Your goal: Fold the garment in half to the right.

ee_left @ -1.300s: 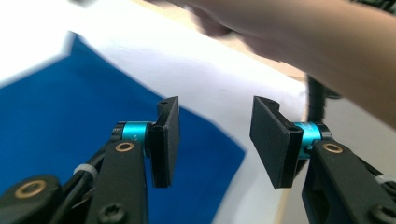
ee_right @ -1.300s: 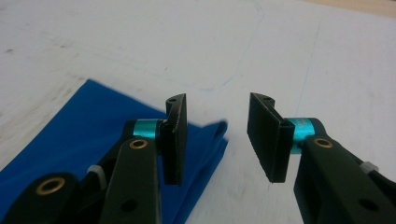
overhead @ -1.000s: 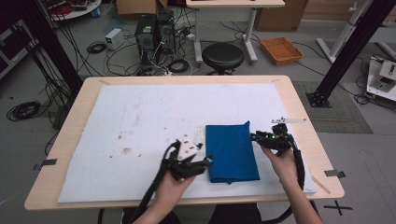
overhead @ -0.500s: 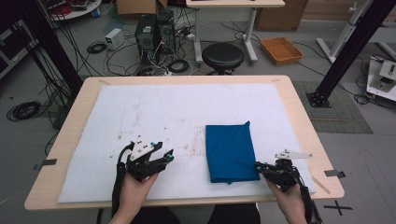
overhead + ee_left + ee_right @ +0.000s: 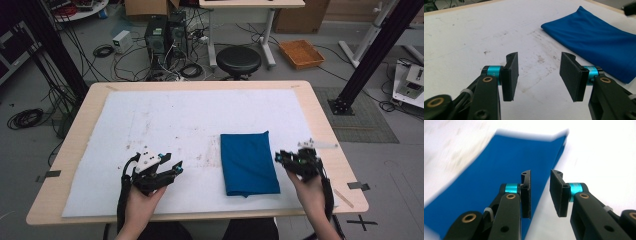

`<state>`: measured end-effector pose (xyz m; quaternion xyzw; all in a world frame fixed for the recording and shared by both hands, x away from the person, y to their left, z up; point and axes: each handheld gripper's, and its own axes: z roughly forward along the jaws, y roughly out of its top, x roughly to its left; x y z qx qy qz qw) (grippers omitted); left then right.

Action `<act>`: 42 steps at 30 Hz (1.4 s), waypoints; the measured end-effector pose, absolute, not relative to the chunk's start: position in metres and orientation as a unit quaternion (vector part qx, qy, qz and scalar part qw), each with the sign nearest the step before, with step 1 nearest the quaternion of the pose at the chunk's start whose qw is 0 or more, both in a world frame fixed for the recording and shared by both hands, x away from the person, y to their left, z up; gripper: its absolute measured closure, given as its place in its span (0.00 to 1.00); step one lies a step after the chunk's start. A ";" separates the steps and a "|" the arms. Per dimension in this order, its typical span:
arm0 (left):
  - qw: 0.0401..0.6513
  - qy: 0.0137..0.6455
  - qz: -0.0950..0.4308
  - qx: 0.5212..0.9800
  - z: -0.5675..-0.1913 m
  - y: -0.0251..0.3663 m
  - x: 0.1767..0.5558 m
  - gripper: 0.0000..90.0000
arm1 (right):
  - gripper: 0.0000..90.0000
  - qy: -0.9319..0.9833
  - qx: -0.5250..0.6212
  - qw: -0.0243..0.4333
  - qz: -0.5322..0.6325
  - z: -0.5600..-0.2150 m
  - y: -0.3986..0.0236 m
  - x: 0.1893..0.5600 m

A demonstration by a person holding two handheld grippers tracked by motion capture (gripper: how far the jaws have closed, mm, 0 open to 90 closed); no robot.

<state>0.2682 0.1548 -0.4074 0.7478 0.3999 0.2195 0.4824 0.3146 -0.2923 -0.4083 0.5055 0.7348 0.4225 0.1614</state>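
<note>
A folded blue cloth (image 5: 248, 162) lies flat on the white mat, right of centre. My left gripper (image 5: 176, 168) hovers low over the mat to the cloth's left, well apart from it. In the left gripper view that gripper (image 5: 539, 75) is open with nothing between its pads, and the cloth (image 5: 594, 42) lies ahead to the right. My right gripper (image 5: 279, 157) sits just off the cloth's right edge. Its jaws (image 5: 540, 192) have just been opening and stand a little apart with nothing between them, above the cloth's (image 5: 499, 170) edge.
The white mat (image 5: 150, 120) covers most of the wooden table (image 5: 325, 130) and carries dark stains near its middle. Beyond the far edge stand a black stool (image 5: 238, 61), computer cases (image 5: 165, 35) and floor cables. A black post (image 5: 372, 55) rises at the right.
My left gripper has drawn away from the cloth's left edge, leftward across the mat. The right gripper pulled back toward the near edge, then returned beside the cloth. The cloth lies as before.
</note>
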 end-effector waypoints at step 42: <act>0.520 0.362 0.233 0.738 -0.366 0.217 0.323 0.44 | 0.50 0.715 0.462 0.219 0.477 -0.379 -0.325 0.338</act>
